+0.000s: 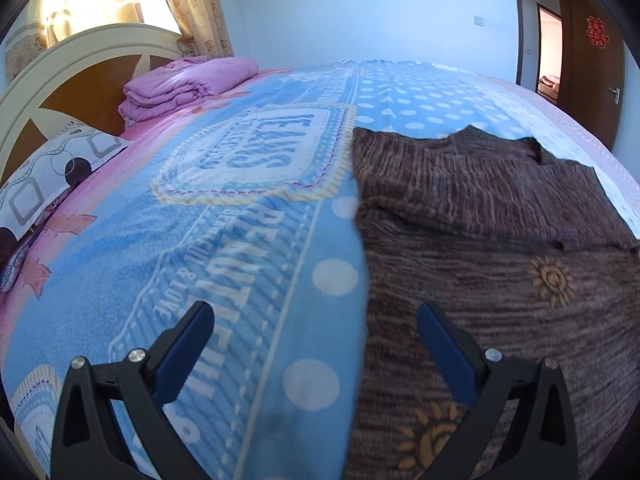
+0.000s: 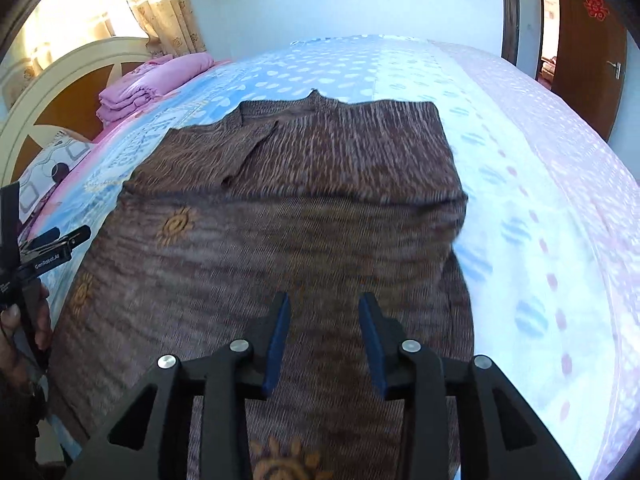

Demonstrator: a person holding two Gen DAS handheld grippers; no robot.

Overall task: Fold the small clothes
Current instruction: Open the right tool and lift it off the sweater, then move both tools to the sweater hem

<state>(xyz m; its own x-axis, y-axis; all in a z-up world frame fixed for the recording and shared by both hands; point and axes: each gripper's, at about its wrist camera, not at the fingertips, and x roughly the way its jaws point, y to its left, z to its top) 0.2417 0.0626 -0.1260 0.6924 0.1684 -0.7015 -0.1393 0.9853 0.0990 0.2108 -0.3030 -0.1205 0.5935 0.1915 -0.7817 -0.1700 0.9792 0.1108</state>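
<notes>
Left wrist view: left gripper [image 1: 316, 316] gaped wide, nothing between the pads — hung over the edge of the brown knit sweater [image 1: 500, 240] on the blue blanket [image 1: 240, 240].

Right wrist view: right gripper [image 2: 325, 312] partly open, empty — poised above the sweater [image 2: 280, 208], spread flat mid-bed.

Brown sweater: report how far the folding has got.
Done: the brown sweater lies on the blue blanket with both sides folded in, its edges straight. In hand: nothing; the left claw and right claw hang open above it. Left: folding it crosswise into a compact stack.
</notes>
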